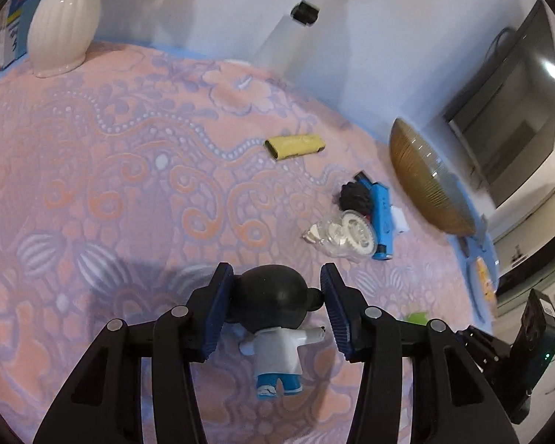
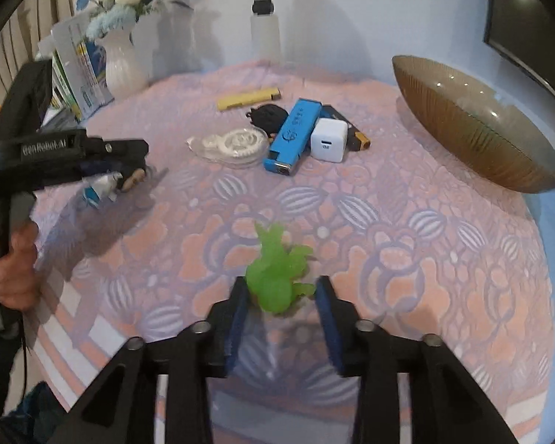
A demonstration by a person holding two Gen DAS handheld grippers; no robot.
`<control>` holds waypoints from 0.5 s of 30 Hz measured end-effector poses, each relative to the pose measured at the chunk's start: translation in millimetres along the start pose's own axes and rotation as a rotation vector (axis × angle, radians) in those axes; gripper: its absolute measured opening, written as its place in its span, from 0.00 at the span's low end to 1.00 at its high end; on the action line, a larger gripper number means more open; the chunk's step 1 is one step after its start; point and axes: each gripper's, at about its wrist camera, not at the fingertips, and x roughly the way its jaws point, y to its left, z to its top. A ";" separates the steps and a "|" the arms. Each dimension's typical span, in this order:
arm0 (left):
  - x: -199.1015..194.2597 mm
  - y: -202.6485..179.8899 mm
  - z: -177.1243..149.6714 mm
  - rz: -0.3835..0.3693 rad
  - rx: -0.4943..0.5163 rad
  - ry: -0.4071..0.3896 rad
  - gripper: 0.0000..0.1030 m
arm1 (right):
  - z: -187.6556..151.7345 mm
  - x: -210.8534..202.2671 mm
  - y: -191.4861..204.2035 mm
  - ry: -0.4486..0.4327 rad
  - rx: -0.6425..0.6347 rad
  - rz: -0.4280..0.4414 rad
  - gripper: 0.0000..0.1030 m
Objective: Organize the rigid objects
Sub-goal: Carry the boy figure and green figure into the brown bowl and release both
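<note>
1. Gripping a black-headed figurine (image 1: 273, 307) by its head, the left gripper (image 1: 275, 309) has its jaws narrowed onto it above the patterned desk (image 1: 111, 185).
2. Right gripper (image 2: 281, 303): jaws partly open around a green translucent figure (image 2: 277, 273); contact cannot be told.
3. Further back lie a blue box (image 2: 292, 137), white charger (image 2: 329, 140), yellow bar (image 2: 248, 98) and a brown bowl (image 2: 473, 129).
</note>
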 end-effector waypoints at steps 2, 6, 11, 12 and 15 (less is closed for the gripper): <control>-1.1 3.2 1.1 -0.024 -0.017 -0.007 0.45 | -5.2 -3.9 1.2 -0.012 0.038 0.029 0.68; -1.6 28.6 0.3 -0.161 -0.131 0.005 0.50 | -12.0 -4.6 2.4 -0.031 0.093 0.037 0.69; -9.2 32.1 -6.7 -0.186 -0.163 -0.011 0.52 | 5.6 7.7 1.1 -0.014 0.230 -0.046 0.70; -10.6 28.5 -8.4 -0.173 -0.148 -0.012 0.58 | 8.3 8.8 3.1 -0.013 0.230 -0.065 0.70; -13.6 11.7 -14.1 -0.116 -0.076 -0.017 0.72 | 11.8 16.2 16.3 -0.023 0.188 -0.131 0.58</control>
